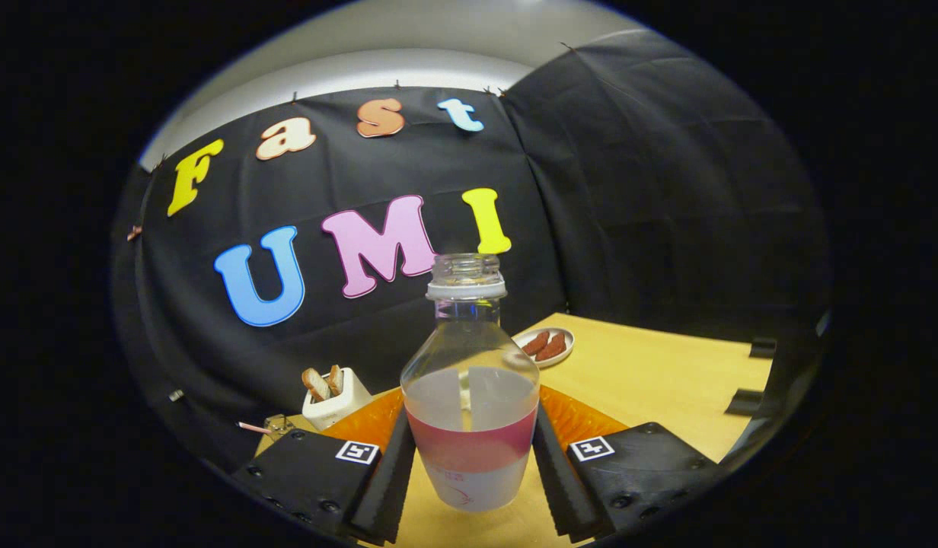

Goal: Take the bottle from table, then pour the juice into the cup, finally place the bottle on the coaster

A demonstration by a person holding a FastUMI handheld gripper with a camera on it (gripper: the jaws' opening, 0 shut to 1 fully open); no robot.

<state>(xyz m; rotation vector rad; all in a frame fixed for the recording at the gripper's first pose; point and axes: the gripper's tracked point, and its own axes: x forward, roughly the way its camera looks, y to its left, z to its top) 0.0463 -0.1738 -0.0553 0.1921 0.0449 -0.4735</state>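
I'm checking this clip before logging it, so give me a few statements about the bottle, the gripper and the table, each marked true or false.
1. The bottle stands between the fingers of the gripper. True.
2. The bottle has its cap on. False: its mouth is open, with no cap on it.
3. A small plate with reddish-brown food on it lies on the table beyond the bottle. True.
4. The bottle is lying on its side. False: it is upright.
5. A white toaster with slices of bread in it sits beyond the fingers. True.
6. The bottle is filled to the neck. False: the liquid reaches only partway up, and the upper part is see-through and empty.
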